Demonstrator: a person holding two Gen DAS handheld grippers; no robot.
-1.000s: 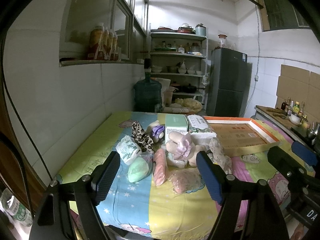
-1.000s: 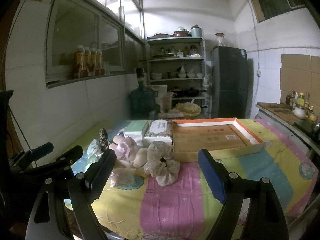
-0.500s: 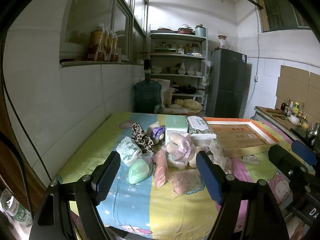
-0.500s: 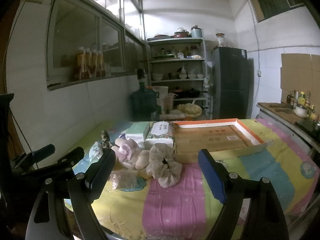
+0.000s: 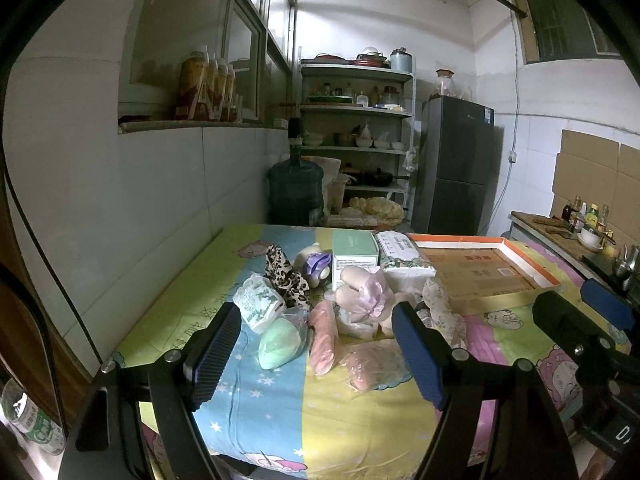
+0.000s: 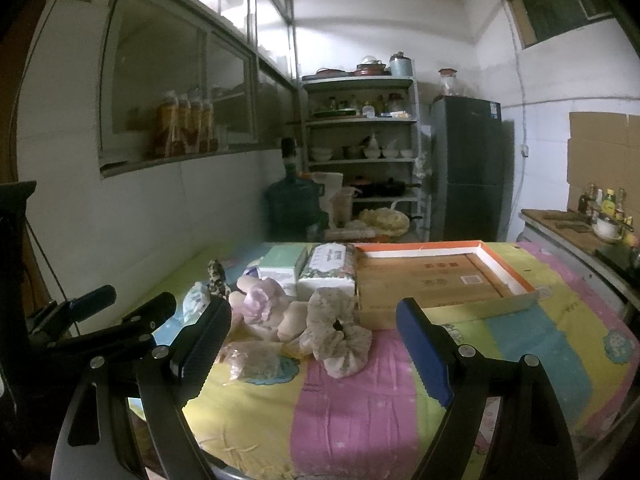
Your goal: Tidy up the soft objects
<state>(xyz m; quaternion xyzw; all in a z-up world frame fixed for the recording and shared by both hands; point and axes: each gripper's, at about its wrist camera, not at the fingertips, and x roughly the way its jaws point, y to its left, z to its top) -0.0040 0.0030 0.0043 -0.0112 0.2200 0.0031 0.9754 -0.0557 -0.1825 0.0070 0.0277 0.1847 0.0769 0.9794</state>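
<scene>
A heap of soft things lies on the colourful table cloth (image 5: 280,408): a mint green pouch (image 5: 279,345), a pink roll (image 5: 323,340), a pink plush toy (image 5: 362,294), a leopard scrunchie (image 5: 285,276), a floral scrunchie (image 6: 336,332) and a clear bag (image 6: 252,360). A tissue pack (image 6: 330,268) and a green box (image 6: 282,266) stand behind. My left gripper (image 5: 316,356) is open and empty, short of the heap. My right gripper (image 6: 312,354) is open and empty, near the floral scrunchie. An empty orange-rimmed cardboard tray (image 6: 436,276) lies to the right.
A white tiled wall (image 5: 120,200) runs along the table's left side. A water jug (image 5: 295,192), shelves (image 5: 356,140) and a fridge (image 5: 456,172) stand beyond the far edge. A counter with bottles (image 6: 580,220) is at the right.
Both grippers have drifted slightly back and up from the heap; both stay open and nothing on the table has moved.
</scene>
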